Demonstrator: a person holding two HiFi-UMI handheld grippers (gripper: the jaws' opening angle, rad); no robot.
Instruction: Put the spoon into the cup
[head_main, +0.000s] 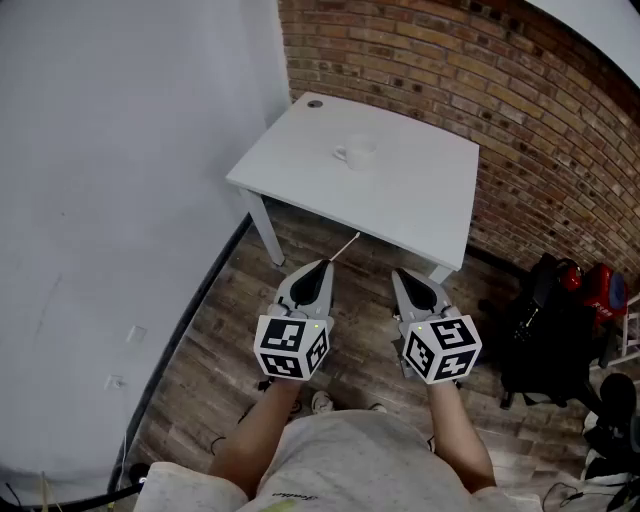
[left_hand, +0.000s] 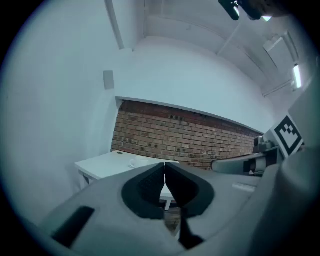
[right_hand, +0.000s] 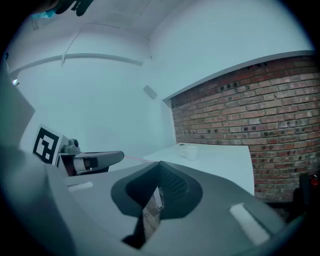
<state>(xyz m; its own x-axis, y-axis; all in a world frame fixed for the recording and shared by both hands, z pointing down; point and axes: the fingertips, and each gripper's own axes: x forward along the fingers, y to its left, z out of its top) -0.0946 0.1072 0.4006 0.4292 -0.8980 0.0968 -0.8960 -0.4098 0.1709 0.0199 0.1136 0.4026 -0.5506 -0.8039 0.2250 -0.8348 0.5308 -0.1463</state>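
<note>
White square table (head_main: 420, 200) sits in the corner btwn the plain white wall (head_main: 120, 150) and the red brick wall (head_main: 480, 80). A small white ceramic cup (head_main: 356, 152) stands upright on it, toward the far side. A small dark round fitting (head_main: 315, 103) sits at the table's far-left corner.

Both grippers are held short of the table's near edge, over the wood-plank floor (head_main: 220, 330), well apart from the cup. Left gripper (head_main: 325, 263): jaws pinched together on a thin pale spoon (head_main: 345, 247), which pokes fwd toward the table edge. Right gripper (head_main: 402, 272): jaws together, nothing btwn them. Black bag (head_main: 545, 320) lies on the floor right of the table.
</note>
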